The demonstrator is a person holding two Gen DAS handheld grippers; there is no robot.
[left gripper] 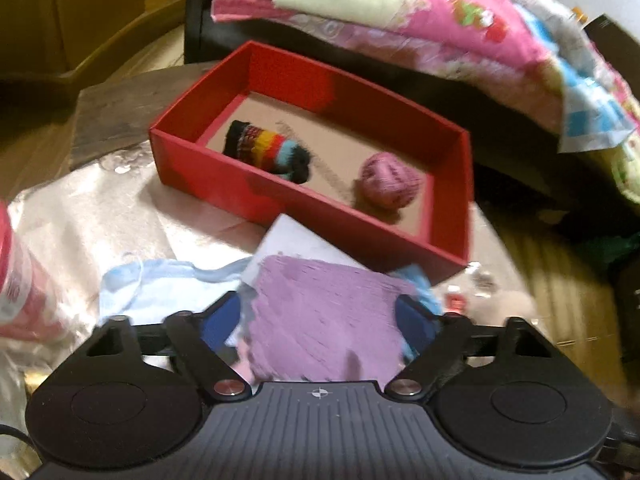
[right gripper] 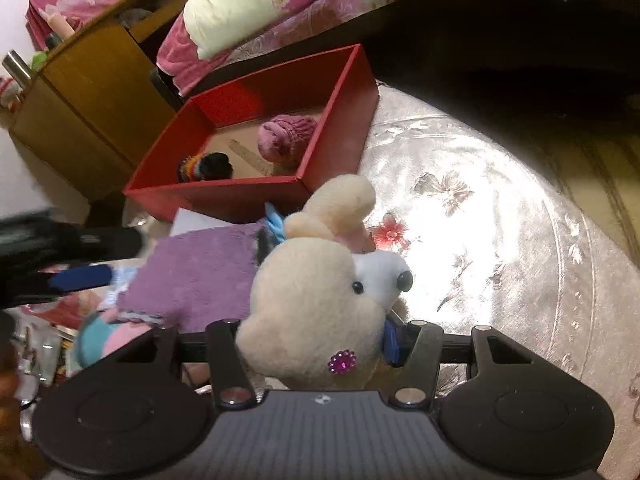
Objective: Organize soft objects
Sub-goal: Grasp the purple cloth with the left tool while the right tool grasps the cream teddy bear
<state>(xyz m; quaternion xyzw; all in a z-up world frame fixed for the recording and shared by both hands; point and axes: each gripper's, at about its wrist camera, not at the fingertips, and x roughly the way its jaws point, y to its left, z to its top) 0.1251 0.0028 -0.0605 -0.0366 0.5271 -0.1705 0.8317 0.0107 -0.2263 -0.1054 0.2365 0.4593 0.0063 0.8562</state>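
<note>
Right gripper (right gripper: pixel 320 340) clamps plush dog (right gripper: pixel 316 300) — left gripper (left gripper: pixel 320 320) straddles purple cloth (left gripper: pixel 328 320), fingers apart.

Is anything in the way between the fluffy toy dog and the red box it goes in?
Nothing visible blocks it. The right gripper holds the cream plush dog just in front of the red box. The box is open on top, and only its near wall lies between them, so the dog likely needs lifting over.

Fuzzy purple cloth (left gripper: pixel 324 320); a cream plush toy (right gripper: pixel 316 308) with glossy bead eyes; a matt red cardboard box (left gripper: pixel 280 196) holding a knitted striped sock (left gripper: pixel 266 150) and pink yarn ball (left gripper: pixel 390 179); shiny flowered plastic tablecloth (right gripper: pixel 480 240)
</note>
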